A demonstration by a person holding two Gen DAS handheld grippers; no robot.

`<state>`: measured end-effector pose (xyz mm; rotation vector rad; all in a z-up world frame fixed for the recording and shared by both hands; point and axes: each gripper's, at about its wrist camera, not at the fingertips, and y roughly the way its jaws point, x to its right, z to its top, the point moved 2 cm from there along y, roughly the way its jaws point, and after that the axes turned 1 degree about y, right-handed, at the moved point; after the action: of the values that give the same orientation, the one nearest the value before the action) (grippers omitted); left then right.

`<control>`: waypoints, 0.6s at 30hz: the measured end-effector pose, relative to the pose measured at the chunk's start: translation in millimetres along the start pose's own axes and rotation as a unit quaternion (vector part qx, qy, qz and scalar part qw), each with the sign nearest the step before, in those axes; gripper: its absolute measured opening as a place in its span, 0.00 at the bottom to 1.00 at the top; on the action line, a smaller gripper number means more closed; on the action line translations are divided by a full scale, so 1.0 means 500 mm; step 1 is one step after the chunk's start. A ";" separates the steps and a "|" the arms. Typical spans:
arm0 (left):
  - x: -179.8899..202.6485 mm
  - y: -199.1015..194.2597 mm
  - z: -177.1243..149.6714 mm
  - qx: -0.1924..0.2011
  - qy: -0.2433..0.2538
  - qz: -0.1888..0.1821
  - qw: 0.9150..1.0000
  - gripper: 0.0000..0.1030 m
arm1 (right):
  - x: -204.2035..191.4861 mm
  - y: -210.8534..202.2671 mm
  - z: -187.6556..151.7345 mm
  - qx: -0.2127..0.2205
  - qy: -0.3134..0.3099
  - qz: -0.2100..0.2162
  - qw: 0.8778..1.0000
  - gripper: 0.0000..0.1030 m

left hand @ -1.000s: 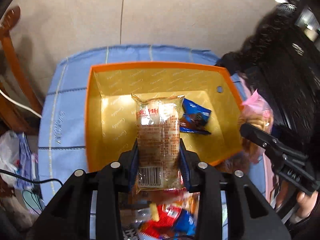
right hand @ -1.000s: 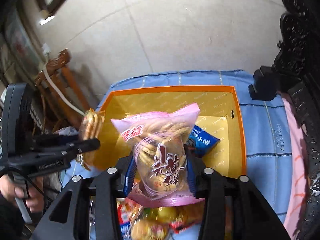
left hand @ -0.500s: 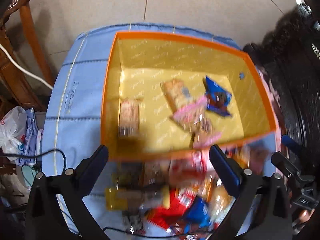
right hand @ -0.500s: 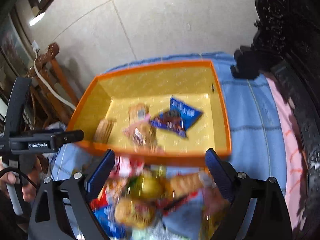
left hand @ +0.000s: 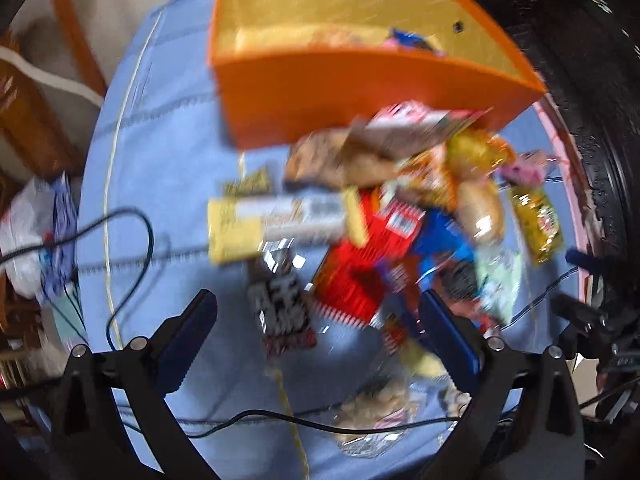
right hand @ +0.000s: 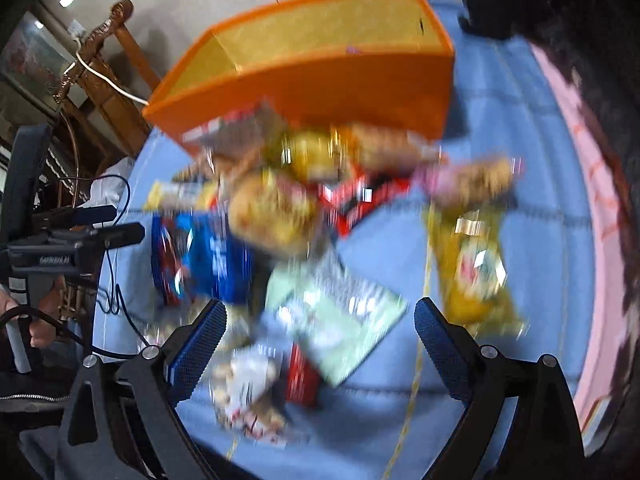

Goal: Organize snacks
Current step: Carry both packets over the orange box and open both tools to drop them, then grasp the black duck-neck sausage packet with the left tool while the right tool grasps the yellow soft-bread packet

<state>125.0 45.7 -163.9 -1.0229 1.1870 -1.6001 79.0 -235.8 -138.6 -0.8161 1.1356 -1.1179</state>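
An orange box (left hand: 360,84) with a yellow inside stands at the far side of the blue cloth; a few packets lie in it. It also shows in the right wrist view (right hand: 320,80). A heap of snack packets (left hand: 400,216) lies in front of it. My left gripper (left hand: 320,328) is open and empty, low over a black-and-white packet (left hand: 280,312) and a red packet (left hand: 360,272). My right gripper (right hand: 320,336) is open and empty over a pale green packet (right hand: 340,320), with a blue packet (right hand: 212,256) and a yellow packet (right hand: 476,272) beside it. Both views are blurred.
The blue cloth (left hand: 160,160) covers the table. Black cables (left hand: 132,232) cross its left side. A wooden chair (right hand: 104,60) stands at the left. Dark carved furniture (left hand: 592,80) lines the right edge. The left gripper shows at the left of the right wrist view (right hand: 112,224).
Both grippers let go of their packets into the box, opened wide, and drew back and down toward the heap in front of the box.
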 end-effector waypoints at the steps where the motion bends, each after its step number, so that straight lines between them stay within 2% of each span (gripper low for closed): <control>1: -0.011 0.009 -0.006 -0.005 -0.010 0.003 1.000 0.96 | -0.001 0.004 -0.010 -0.007 0.005 0.006 1.000 0.93; 8: -0.073 0.056 -0.013 0.001 -0.061 0.031 0.998 0.96 | -0.017 -0.001 -0.032 -0.006 0.002 0.009 1.000 0.93; 11: -0.082 0.092 -0.007 -0.018 -0.065 0.035 0.997 0.95 | -0.014 -0.008 -0.036 -0.002 0.008 0.004 1.000 0.93; 13: -0.083 0.117 -0.002 -0.032 -0.068 0.029 0.997 0.87 | -0.006 -0.013 -0.034 -0.004 0.014 0.004 1.000 0.93; 14: -0.085 0.124 -0.001 -0.037 -0.069 0.027 0.997 0.76 | -0.003 -0.014 -0.037 -0.004 0.019 0.002 1.000 0.93; 17: -0.091 0.136 0.001 -0.042 -0.078 0.012 0.996 0.71 | 0.014 -0.017 -0.045 -0.002 0.034 -0.005 0.999 0.93; 18: -0.093 0.136 0.002 -0.042 -0.079 0.004 0.996 0.60 | 0.026 -0.022 -0.044 0.009 0.042 -0.014 0.999 0.93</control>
<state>150.8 78.6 -235.2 -1.1748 1.1559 -1.4451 55.3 -250.3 -137.8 -0.7794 1.1856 -1.1945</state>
